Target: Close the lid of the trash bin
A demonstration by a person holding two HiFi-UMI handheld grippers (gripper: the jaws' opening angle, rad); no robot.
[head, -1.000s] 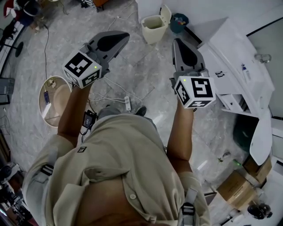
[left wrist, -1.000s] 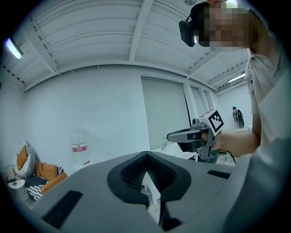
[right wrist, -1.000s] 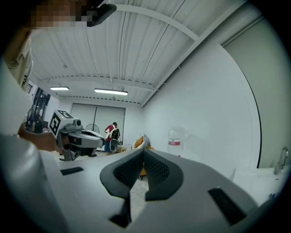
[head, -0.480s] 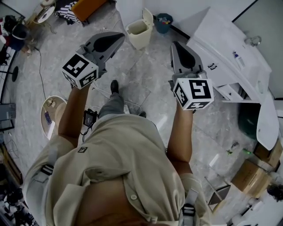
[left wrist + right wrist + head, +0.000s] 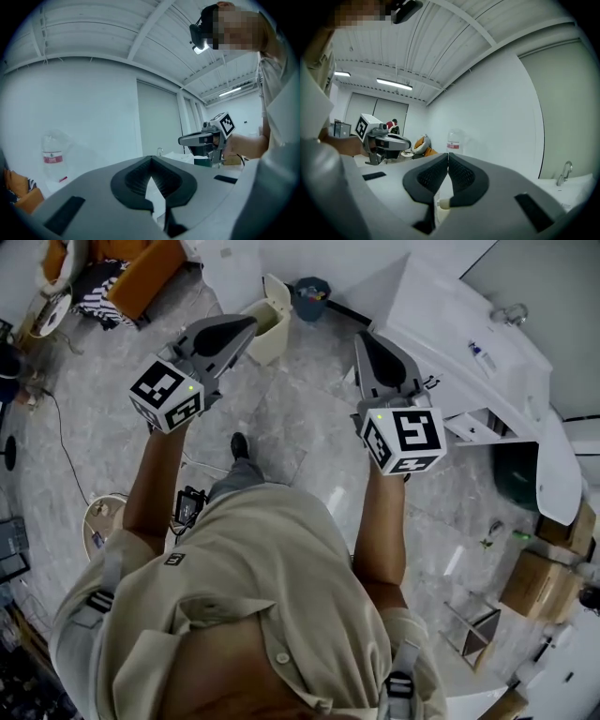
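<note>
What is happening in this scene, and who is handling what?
A person holds a gripper in each hand. The left gripper and the right gripper both point level, with jaws together and nothing between them. Ahead on the floor stands the cream trash bin, its lid standing upright and open. Neither gripper touches the bin, so the lid is not yet closed.

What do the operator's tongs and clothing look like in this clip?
Both the left tongs and right tongs are grey wedge-shaped shells with black ribbed pads, each carrying a white cube with black square markers and a small green light. The person wears a beige short-sleeved shirt.
</note>
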